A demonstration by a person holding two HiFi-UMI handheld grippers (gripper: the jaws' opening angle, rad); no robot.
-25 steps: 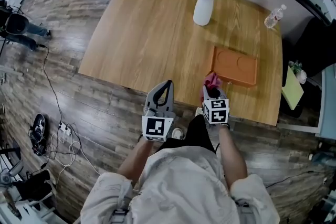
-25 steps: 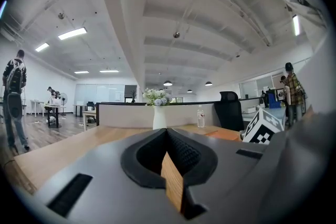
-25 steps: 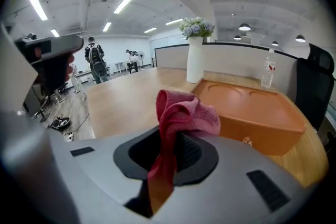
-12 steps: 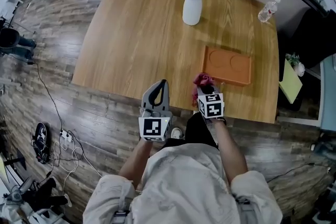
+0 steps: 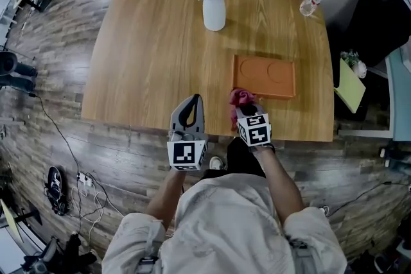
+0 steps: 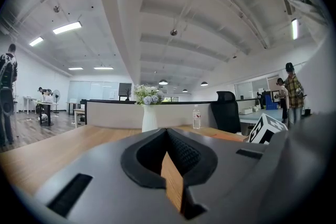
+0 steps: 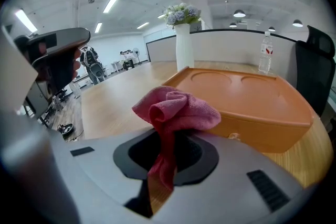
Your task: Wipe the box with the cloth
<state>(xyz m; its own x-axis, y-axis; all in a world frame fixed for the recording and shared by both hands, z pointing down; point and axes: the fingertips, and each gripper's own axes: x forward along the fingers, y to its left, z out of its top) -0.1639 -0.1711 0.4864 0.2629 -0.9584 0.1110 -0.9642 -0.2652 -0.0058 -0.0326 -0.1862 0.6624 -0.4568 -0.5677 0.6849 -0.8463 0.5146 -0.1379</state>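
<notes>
An orange box (image 5: 264, 76) with two round hollows in its lid lies on the wooden table (image 5: 154, 54), right of centre. My right gripper (image 5: 244, 106) is shut on a pink cloth (image 5: 241, 97), which bunches up above the jaws just short of the box's near left corner. In the right gripper view the cloth (image 7: 176, 110) hangs from the shut gripper (image 7: 167, 144) with the box (image 7: 247, 97) close behind it. My left gripper (image 5: 191, 102) hovers at the table's near edge, shut with nothing in it, and its gripper (image 6: 167, 136) points across the table.
A white vase of flowers (image 5: 214, 8) stands at the table's far middle. A water bottle (image 5: 309, 2) stands at the far right corner. A black chair (image 5: 376, 16) and a yellow-green board (image 5: 349, 83) sit beyond the right edge. Cables (image 5: 58, 179) lie on the floor, left.
The head view has shifted, so the table now sits lower and further left. Both grippers have edged slightly forward over the near edge. The right one still holds the cloth.
</notes>
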